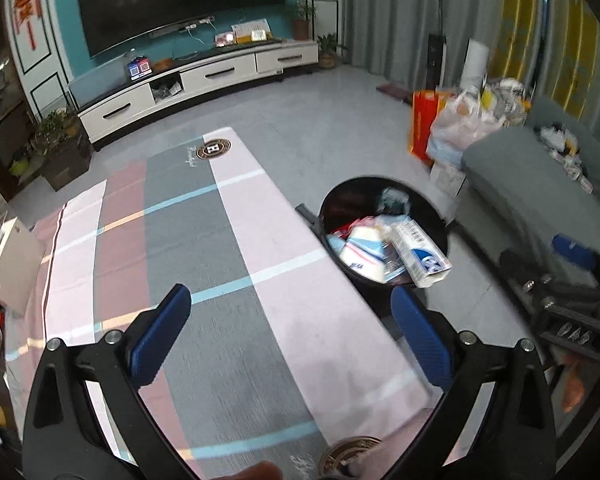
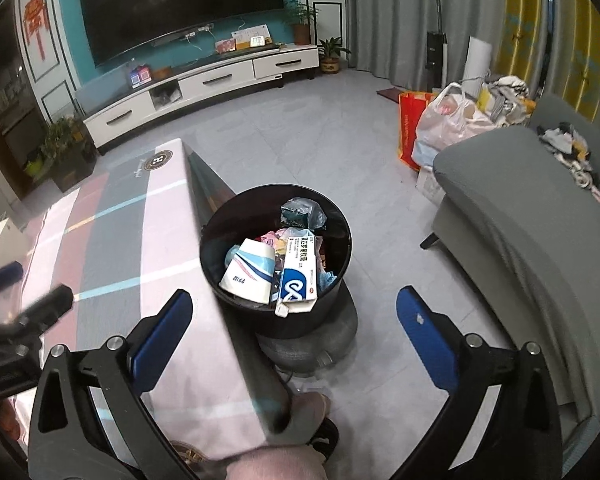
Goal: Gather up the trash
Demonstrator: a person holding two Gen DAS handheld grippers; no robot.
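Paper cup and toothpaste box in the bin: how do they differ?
The paper cup is round, white with red and blue stripes; the toothpaste box is a long, flat-sided carton, blue and white. The cup lies mouth-down; the box's lower end flap hangs open. Both lie atop the trash in the black bin.

Living room furniture and clutter around a cloth-covered table

A table (image 1: 236, 240) is covered by a cloth striped in pink, grey and dusty red, crossed by thin white, blue and orange lines, with a round emblem (image 1: 213, 149) printed near its far end. A large dark television (image 2: 180, 4) is mounted on a teal wall above a long white cabinet (image 2: 204, 84) with dark drawer handles. Potted plants (image 2: 62, 148) are set at the cabinet's left end, and another plant (image 2: 331, 54) at its right end. Grey curtains (image 2: 400, 12) are hung on the right. A grey sofa (image 2: 532, 216) is seen on the right, with plastic bags (image 2: 448, 124) and an orange bag (image 2: 410, 132) piled just beside it.
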